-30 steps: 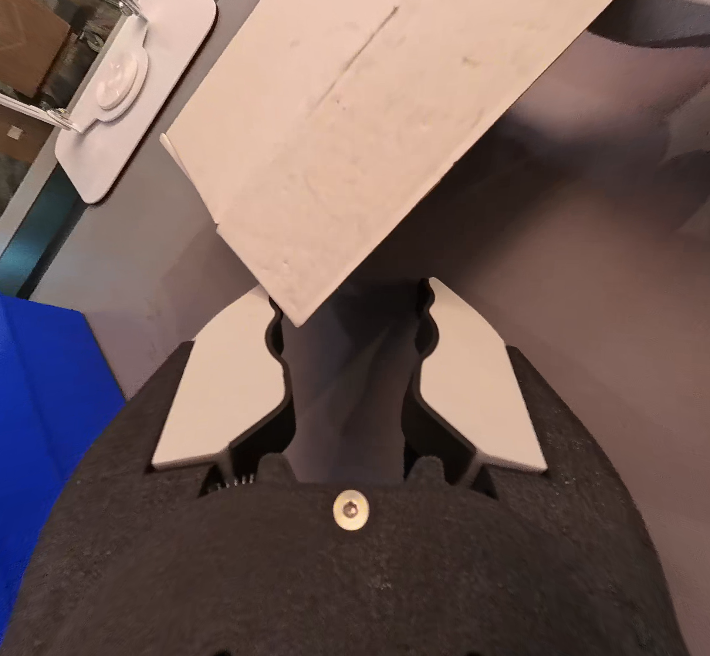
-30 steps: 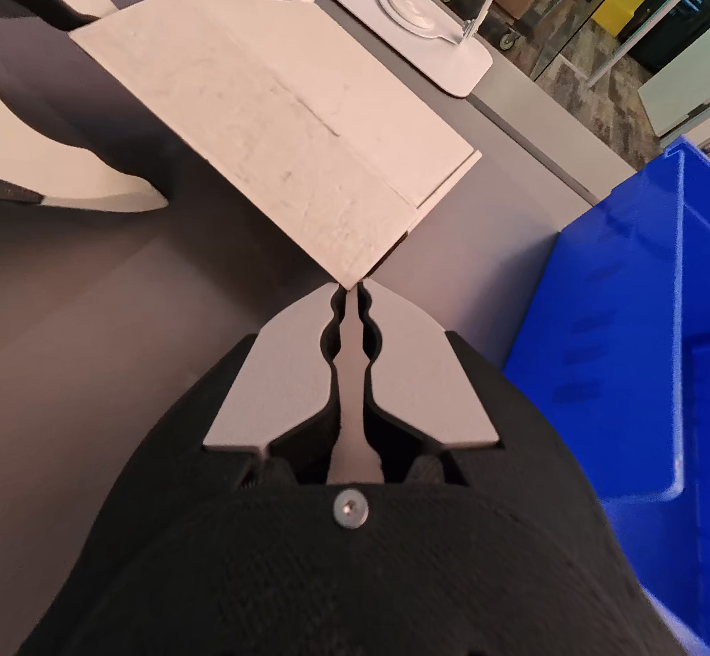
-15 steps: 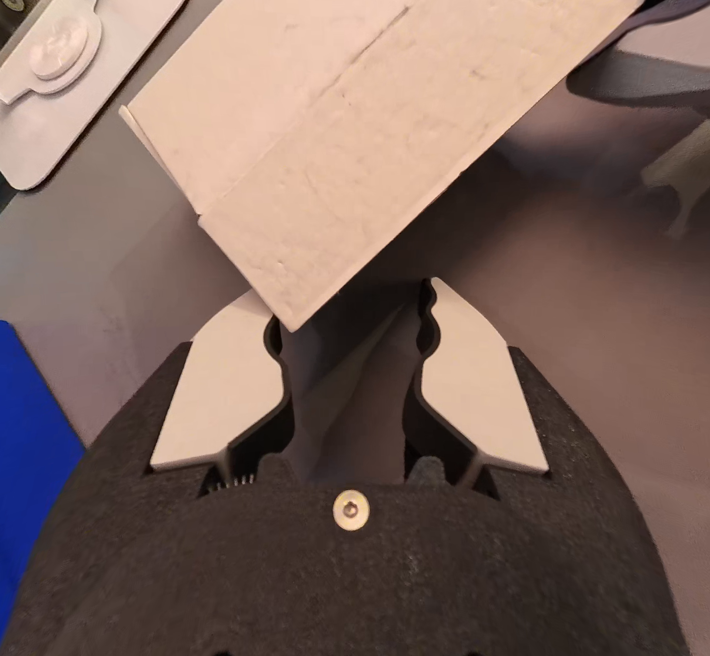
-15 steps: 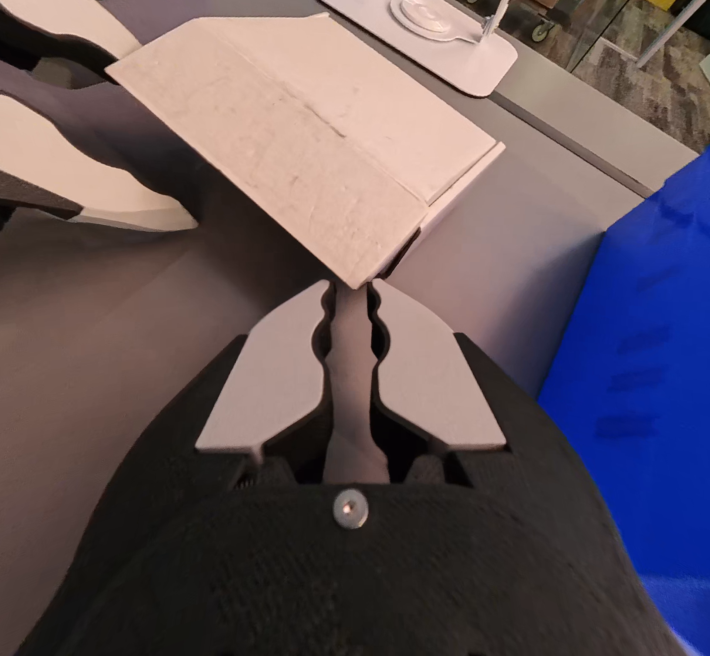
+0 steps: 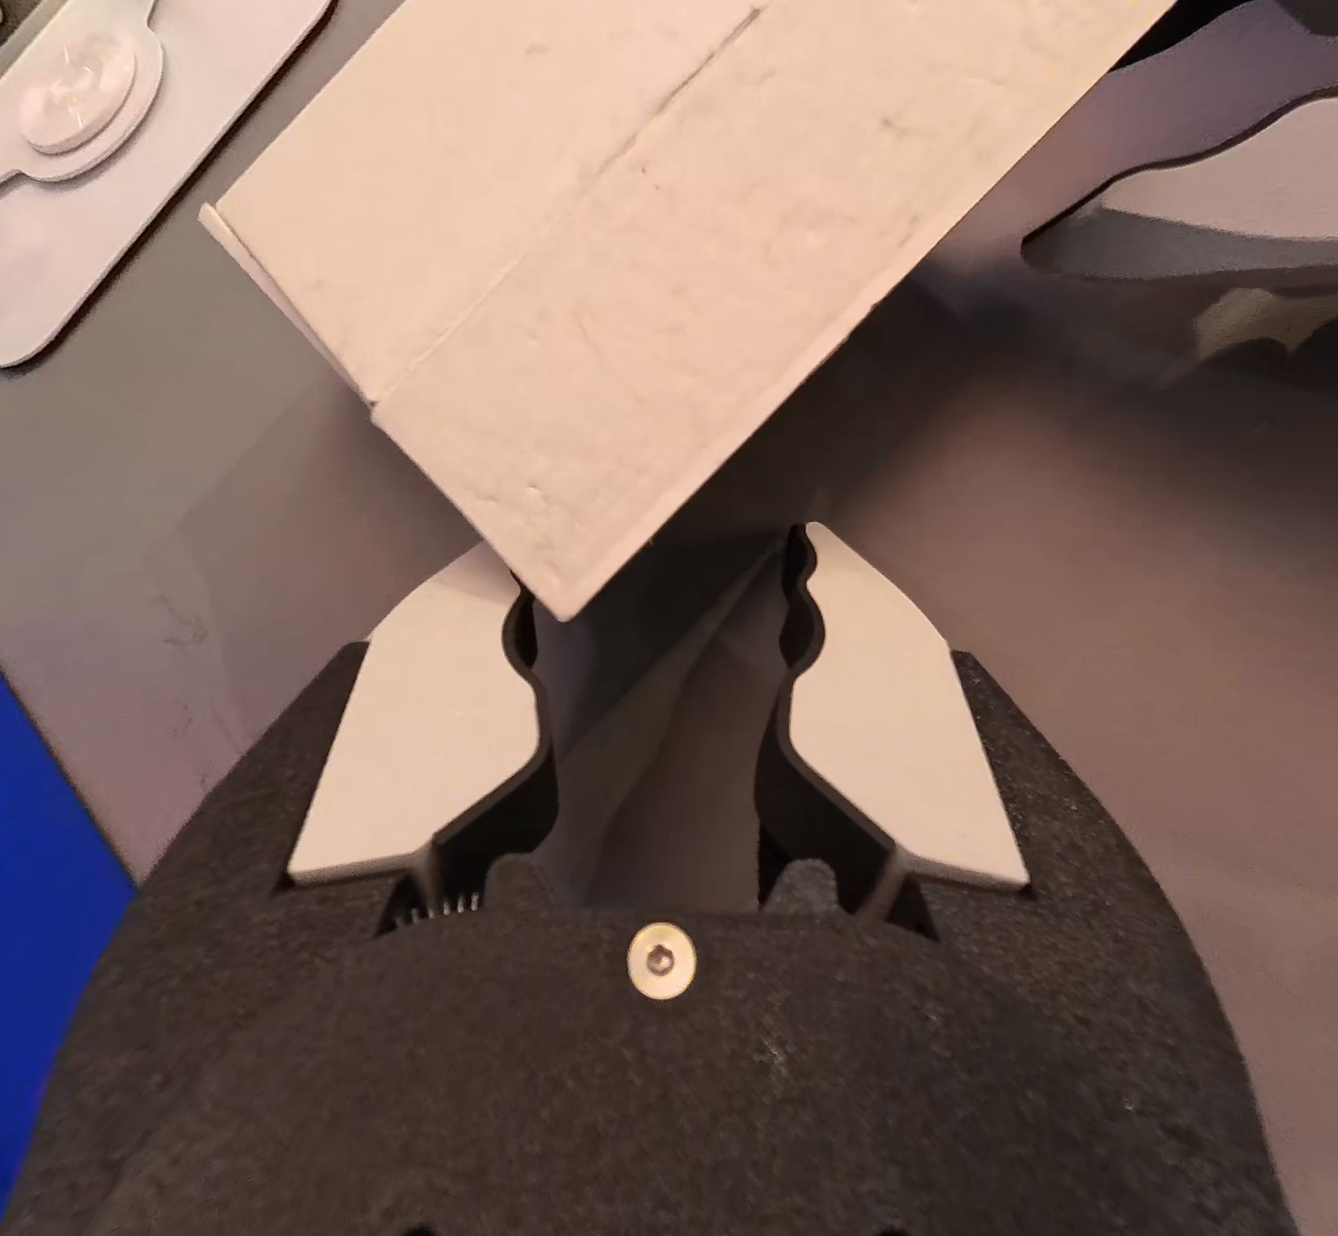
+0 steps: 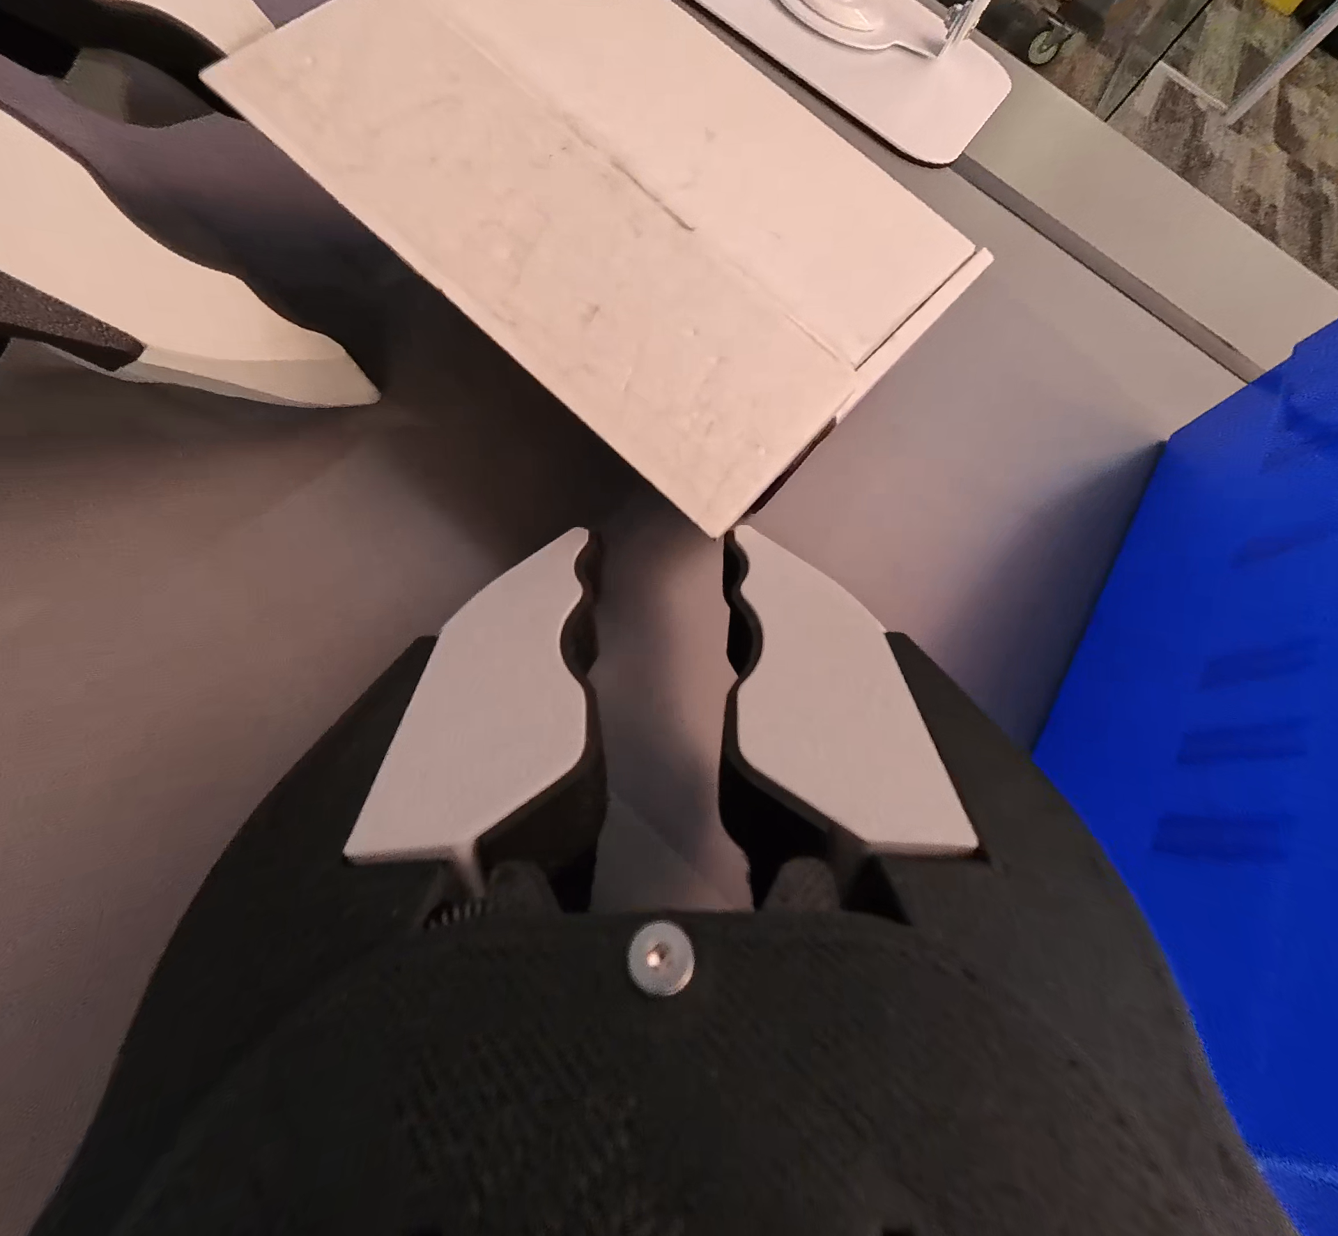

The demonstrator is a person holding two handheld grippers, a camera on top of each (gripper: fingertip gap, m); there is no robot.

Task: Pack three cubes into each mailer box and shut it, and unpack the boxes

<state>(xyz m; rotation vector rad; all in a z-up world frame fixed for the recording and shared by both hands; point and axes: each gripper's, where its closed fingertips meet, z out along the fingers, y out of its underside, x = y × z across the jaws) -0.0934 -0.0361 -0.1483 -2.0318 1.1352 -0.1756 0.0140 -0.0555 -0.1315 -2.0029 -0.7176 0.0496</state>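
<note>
A white cardboard mailer box [image 5: 651, 223] lies shut on the grey table, one corner pointing at each gripper; it also shows in the right wrist view [image 6: 594, 238]. No cubes are in view. My left gripper [image 5: 655, 549] is open and empty, and the box's near corner overlaps its left fingertip [image 5: 478, 578]. My right gripper [image 6: 659, 542] is open and empty, with the box's other corner just beyond its tips. Each gripper shows in the other's view, the right one [image 5: 1187, 136] at the box's far corner and the left one [image 6: 289, 202] likewise.
A blue bin stands at the left in the left wrist view [image 5: 43, 803] and at the right in the right wrist view [image 6: 1195, 622]. A white flat stand base [image 6: 832, 21] sits behind the box near the table's far edge; it also shows in the left wrist view [image 5: 145, 78].
My right gripper has gone from shut at the box's corner to open. My left gripper stays open, and its view has shifted so the box and stand sit lower in frame.
</note>
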